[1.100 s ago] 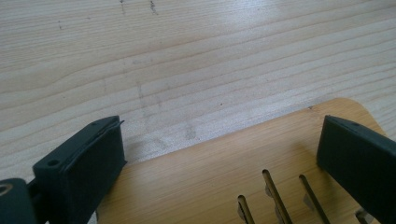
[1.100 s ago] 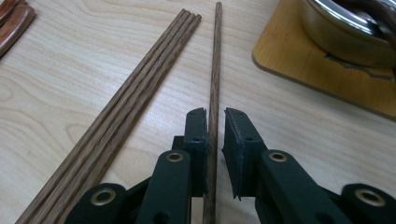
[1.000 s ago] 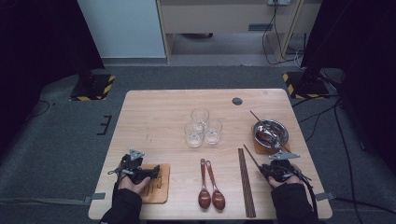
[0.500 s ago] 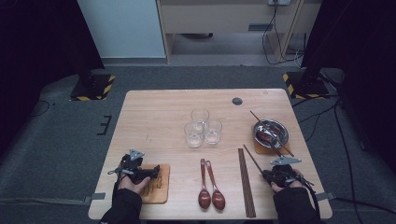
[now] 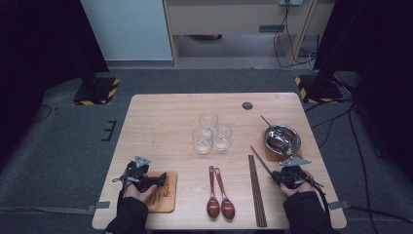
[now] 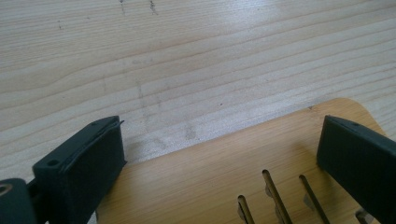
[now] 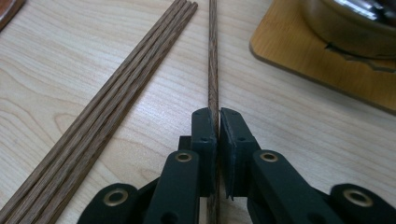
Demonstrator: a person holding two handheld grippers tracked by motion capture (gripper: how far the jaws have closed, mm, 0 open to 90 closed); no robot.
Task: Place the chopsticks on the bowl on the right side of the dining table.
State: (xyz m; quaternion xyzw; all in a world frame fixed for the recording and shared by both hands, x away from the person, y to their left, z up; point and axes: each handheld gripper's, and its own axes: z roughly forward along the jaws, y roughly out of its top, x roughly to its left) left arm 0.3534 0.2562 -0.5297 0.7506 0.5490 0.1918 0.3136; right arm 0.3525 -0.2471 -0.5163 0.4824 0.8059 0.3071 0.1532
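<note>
One chopstick [image 7: 213,56] in right tool [image 7: 218,116]

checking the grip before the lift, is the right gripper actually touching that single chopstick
Touching. In the right gripper view the right gripper has both jaws shut flat against the single chopstick, no gap on either side.

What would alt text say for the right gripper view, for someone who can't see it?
Two black jaws of the right gripper are shut on a single wooden chopstick that runs straight away over a pale wooden table. Left of it lie three more chopsticks side by side; at the upper right a metal bowl sits on a wooden mat.
</note>
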